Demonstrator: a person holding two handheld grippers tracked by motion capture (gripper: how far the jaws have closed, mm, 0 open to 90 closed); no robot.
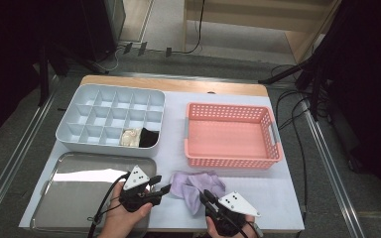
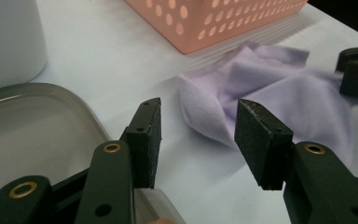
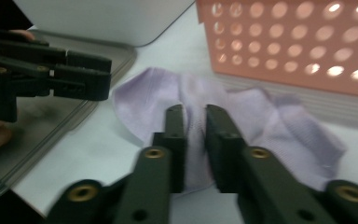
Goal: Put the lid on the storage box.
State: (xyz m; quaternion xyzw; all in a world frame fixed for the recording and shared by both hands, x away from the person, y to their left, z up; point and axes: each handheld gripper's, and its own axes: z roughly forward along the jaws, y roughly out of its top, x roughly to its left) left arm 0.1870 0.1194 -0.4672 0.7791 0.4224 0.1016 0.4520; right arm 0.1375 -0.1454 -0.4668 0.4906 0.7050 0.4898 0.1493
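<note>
A: Counter [image 1: 173, 148] layout?
B: Grey divided tray [image 1: 111, 119] back left, pink basket [image 1: 230, 134] back right, steel tray [image 1: 74, 191] front left.
A: Cloth?
B: Lilac cloth [image 1: 196, 184] crumpled on counter, just in front of basket, btw both grippers.
A: Jaws?
B: Left gripper [image 1: 164, 188]: spread, nothing btw them, just short of cloth. Right gripper [image 3: 195, 123]: narrow gap, cloth fold in it, not pinched.

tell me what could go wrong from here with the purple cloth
The right gripper has only a narrow pinch of the lilac cloth between its jaws, so the fold may slip free on lifting. The left gripper stands open just short of the cloth's edge and could push it along instead of catching it. The pink basket sits close, so a lifted corner might snag.
</note>
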